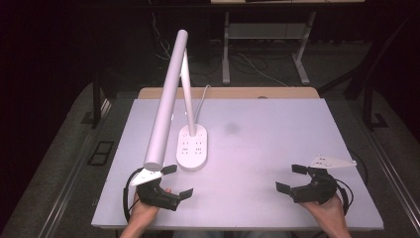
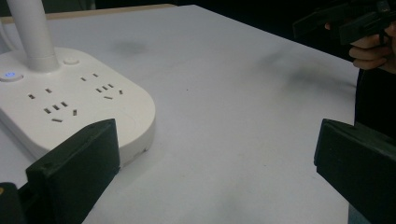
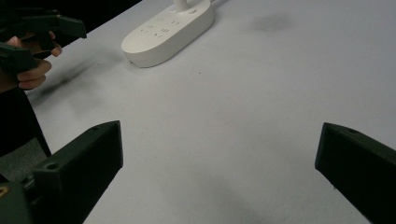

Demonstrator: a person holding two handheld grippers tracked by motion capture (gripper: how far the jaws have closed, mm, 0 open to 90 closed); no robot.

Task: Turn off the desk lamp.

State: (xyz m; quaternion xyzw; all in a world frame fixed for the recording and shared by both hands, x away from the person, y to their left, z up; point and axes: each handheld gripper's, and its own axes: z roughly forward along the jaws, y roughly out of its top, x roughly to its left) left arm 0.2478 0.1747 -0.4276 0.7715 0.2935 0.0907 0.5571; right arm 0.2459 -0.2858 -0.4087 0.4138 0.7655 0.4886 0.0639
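A white desk lamp stands on the white table (image 1: pixel 267 148). Its oval base (image 1: pixel 193 147) carries several sockets and a lit blue button (image 2: pixel 9 74). The thin stem (image 1: pixel 188 94) rises from the base, and the long tubular head (image 1: pixel 166 101) slants toward the near left. My left gripper (image 1: pixel 177 181) sits at the near left, just in front of the base, open with nothing between its jaws. My right gripper (image 1: pixel 291 177) rests at the near right, open and empty. In the left gripper view the base (image 2: pixel 79 102) lies close at left. In the right gripper view the base (image 3: pixel 168 32) lies far ahead.
The lamp's white cable (image 1: pixel 202 101) runs back over the table's far wooden edge (image 1: pixel 228 92). A faint dark smudge (image 1: pixel 231 128) marks the tabletop behind centre. Desk legs (image 1: pixel 226 54) and cables stand on the floor beyond. The lamp head overhangs my left gripper.
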